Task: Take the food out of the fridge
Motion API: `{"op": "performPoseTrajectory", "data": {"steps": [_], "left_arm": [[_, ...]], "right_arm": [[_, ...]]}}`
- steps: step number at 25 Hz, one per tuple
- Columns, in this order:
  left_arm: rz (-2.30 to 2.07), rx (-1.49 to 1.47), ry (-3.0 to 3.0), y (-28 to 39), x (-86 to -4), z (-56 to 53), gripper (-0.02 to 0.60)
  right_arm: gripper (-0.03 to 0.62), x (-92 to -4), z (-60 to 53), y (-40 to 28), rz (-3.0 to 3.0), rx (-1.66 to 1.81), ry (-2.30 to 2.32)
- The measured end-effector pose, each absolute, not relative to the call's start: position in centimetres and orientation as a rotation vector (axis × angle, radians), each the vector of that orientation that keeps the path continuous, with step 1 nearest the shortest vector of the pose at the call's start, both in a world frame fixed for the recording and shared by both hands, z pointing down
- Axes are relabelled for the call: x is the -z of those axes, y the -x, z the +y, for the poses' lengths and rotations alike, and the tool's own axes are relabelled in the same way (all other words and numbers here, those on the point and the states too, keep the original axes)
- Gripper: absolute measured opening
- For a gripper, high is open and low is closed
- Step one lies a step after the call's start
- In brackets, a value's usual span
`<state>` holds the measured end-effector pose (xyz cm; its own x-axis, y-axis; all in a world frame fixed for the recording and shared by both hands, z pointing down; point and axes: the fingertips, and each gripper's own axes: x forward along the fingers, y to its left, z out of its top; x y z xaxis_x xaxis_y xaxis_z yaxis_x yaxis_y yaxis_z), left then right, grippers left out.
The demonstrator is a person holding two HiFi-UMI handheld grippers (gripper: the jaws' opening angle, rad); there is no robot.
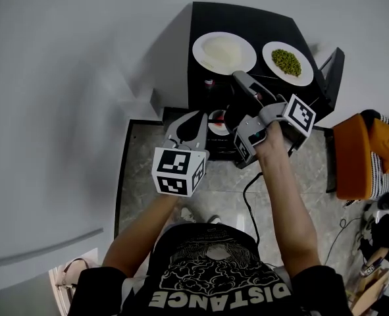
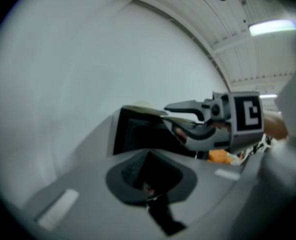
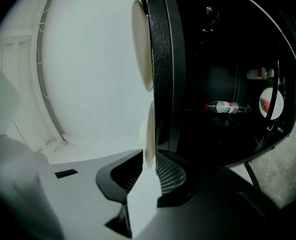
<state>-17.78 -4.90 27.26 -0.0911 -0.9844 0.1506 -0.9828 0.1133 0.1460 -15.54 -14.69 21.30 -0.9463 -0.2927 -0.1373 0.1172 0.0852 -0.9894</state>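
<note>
Head view: black fridge against the wall, with two plates on the fridge top. White plate with pale food sits on the left half, its near rim at the front edge. Peas plate sits on the right half, apart from it. Right gripper has its tips at the white plate's near-right rim. Left gripper is lower, before the fridge front, well apart from both plates. Left gripper view: own fingers together, nothing between them. Ahead, the right gripper has one finger above and one below the plate rim. Right gripper view: fingers slightly apart, the white plate's rim edge-on between them with a gap beside it. The peas plate shows edge-on farther along the top. A bottle lies on a shelf inside the open fridge.
</note>
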Motion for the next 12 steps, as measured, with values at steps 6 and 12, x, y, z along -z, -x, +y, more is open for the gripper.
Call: {"op": "performPoseTrajectory", "data": {"steps": [6, 12], "left_arm": [[-2.147, 0.009, -1.961, 18.8, -27.3, -7.7, 0.002], [-2.121, 0.01, -1.982, 14.0, -27.7, -5.5, 0.002]], "right_arm": [[0.051, -21.7, -15.5, 14.8, 2.188, 1.8, 0.221], [0.051, -24.7, -10.6, 9.1, 2.521, 1.516, 0.369]]}}
